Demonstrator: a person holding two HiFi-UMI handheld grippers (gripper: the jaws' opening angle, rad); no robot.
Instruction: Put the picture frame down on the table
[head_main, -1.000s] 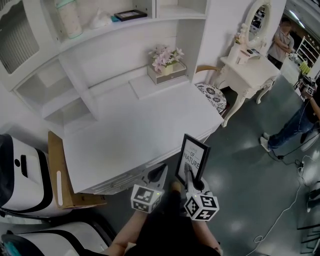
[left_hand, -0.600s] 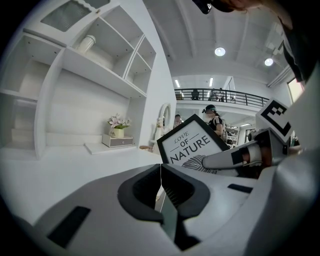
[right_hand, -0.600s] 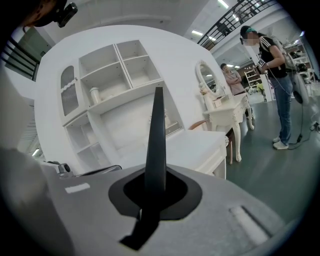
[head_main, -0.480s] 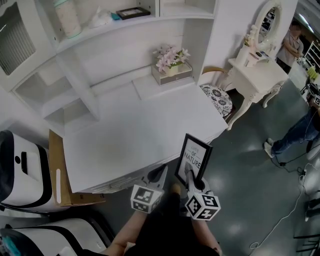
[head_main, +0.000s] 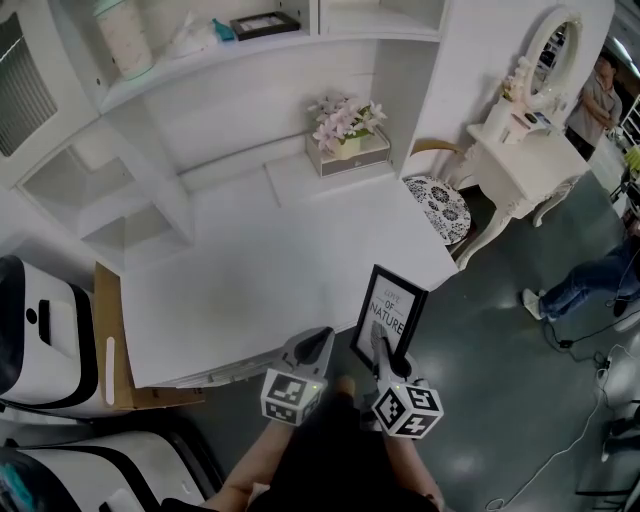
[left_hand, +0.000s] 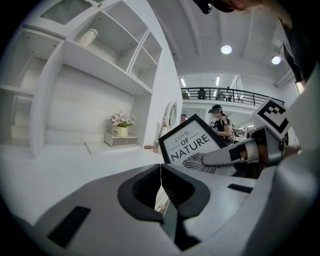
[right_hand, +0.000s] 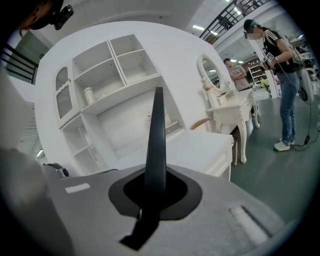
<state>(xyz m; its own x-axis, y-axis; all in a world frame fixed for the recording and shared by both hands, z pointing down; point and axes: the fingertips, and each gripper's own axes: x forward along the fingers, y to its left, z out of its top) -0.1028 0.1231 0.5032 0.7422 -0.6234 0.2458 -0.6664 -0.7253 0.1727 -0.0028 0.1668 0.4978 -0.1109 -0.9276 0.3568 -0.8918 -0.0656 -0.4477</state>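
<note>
Frame (head_main: 389, 312) upright at lower centre of head view, long axis vertical, bottom edge clenched in right gripper (head_main: 378, 345). Table (head_main: 270, 270) lies up-left, front edge just beside frame. Left gripper (head_main: 316, 347) closed on nothing, nearer table front.

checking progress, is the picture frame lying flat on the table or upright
Upright, not set down. The picture frame stands on edge, its lower edge clamped in the right gripper, near the front corner of the table.

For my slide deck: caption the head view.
Right hand-held gripper holds a black picture frame upright near the white table.
</note>
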